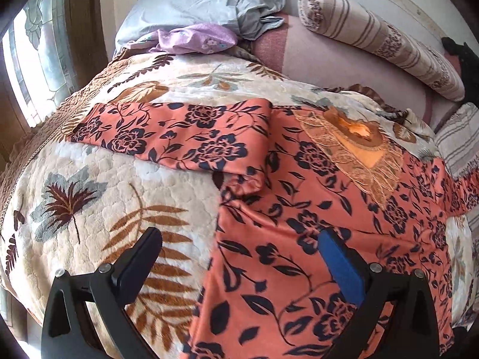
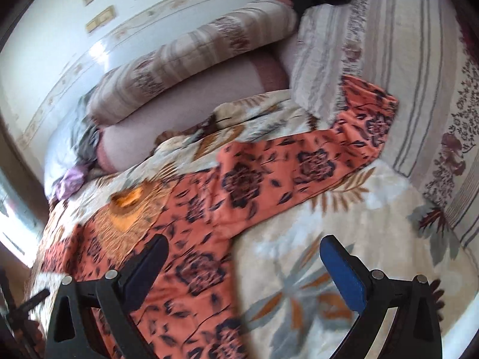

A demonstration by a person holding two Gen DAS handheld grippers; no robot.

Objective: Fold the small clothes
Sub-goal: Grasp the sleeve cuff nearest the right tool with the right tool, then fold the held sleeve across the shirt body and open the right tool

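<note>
An orange top with dark flowers point(image 1: 299, 233) lies spread flat on a cream leaf-print blanket point(image 1: 89, 185). Its lace neckline point(image 1: 356, 146) points away from me. Its left sleeve point(image 1: 167, 131) stretches out to the left. In the right wrist view the top point(image 2: 191, 251) shows with its other sleeve point(image 2: 314, 161) reaching to the right. My left gripper point(image 1: 239, 239) is open and empty above the top's left side edge. My right gripper point(image 2: 244, 245) is open and empty above the top's right side edge.
A grey pillow point(image 1: 209, 3) and a lilac cloth point(image 1: 194, 39) lie at the head of the bed. A striped bolster point(image 1: 374, 36) lies along the white wall. A striped cover point(image 2: 404, 74) lies on the right. A window point(image 1: 36, 59) is at the left.
</note>
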